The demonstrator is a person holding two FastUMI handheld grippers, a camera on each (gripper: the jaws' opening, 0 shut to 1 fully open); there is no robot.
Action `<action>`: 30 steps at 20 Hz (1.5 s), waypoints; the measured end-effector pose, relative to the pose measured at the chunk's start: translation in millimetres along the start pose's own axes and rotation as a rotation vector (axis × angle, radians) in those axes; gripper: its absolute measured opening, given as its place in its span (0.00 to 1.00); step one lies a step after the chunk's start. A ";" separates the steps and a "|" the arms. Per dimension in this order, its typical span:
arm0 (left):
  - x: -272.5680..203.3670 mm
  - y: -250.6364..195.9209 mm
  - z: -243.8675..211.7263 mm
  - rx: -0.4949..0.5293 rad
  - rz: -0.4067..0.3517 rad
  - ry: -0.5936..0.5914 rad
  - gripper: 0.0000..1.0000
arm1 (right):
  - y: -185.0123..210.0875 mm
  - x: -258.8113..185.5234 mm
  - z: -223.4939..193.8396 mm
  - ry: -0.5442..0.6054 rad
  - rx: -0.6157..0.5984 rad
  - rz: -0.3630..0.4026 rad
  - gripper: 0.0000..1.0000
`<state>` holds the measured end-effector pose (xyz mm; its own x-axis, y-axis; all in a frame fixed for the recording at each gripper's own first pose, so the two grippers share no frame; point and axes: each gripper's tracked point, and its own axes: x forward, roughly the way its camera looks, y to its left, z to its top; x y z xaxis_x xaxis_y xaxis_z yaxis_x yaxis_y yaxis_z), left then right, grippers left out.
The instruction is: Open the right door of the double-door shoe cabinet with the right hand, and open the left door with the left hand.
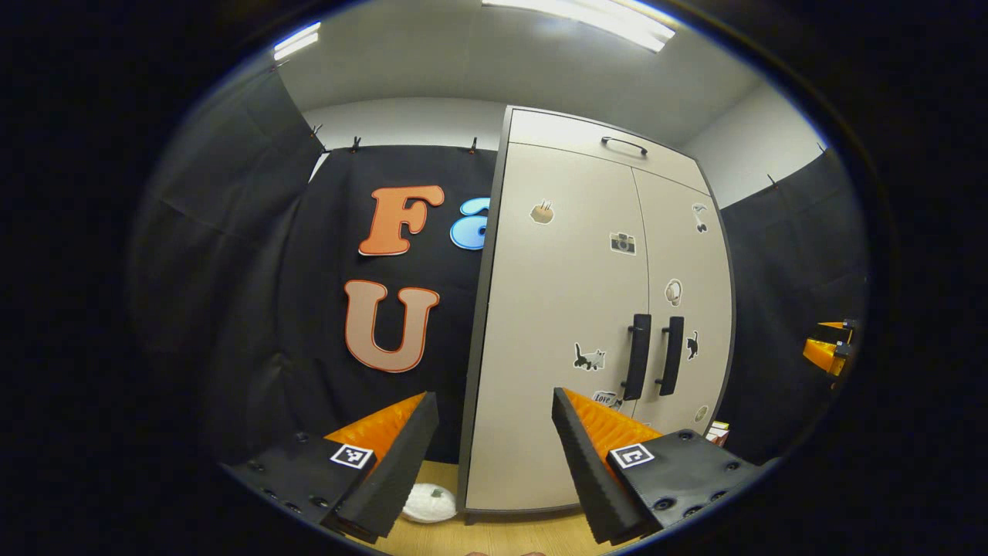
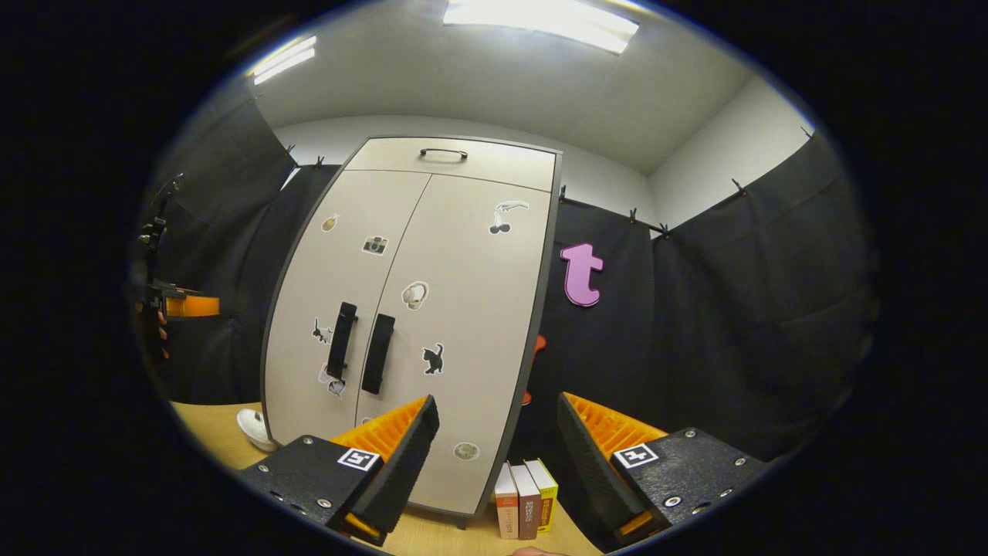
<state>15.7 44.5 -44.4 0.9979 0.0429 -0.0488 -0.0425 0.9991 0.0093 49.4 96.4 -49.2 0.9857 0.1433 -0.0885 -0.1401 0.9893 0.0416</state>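
Both cabinet doors (image 2: 409,309) shut; nothing done yet. Your left gripper (image 1: 494,455) and right gripper (image 2: 494,463) gape apart, empty, well short of the handles (image 2: 359,351).

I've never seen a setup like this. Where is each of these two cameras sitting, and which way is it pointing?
Left gripper view: rides on the left gripper, facing the shoe cabinet from its left; own two fingers, spread, at the bottom.
Right gripper view: rides on the right gripper, facing the cabinet from its right, books beside its foot; own fingers, spread, at the bottom.
Shared: the cabinet's closed doors, two door handles, stickers, and a white object on the floor by its left side.
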 end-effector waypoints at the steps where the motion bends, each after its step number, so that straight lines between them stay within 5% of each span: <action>1: -1.0 0.6 0.6 0.002 0.001 0.000 0.96 | 10.7 5.4 -4.1 0.004 0.017 0.033 0.94; 17: -18.4 33.3 -25.4 0.021 0.063 0.057 0.95 | 142.9 114.0 -6.4 0.104 0.244 0.275 0.89; 22: -23.0 54.0 -34.2 0.005 0.093 0.062 0.96 | 170.0 152.4 -14.8 0.144 0.205 0.284 0.88; 30: -37.4 117.1 -35.3 0.066 0.243 0.054 0.99 | 180.5 191.9 -38.6 0.215 0.213 0.177 0.87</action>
<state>-28.4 160.1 -76.7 0.9547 0.2835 -0.0905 -0.2754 0.9569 0.0927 209.8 303.6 -97.0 0.9027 0.3369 -0.2676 -0.2619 0.9237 0.2795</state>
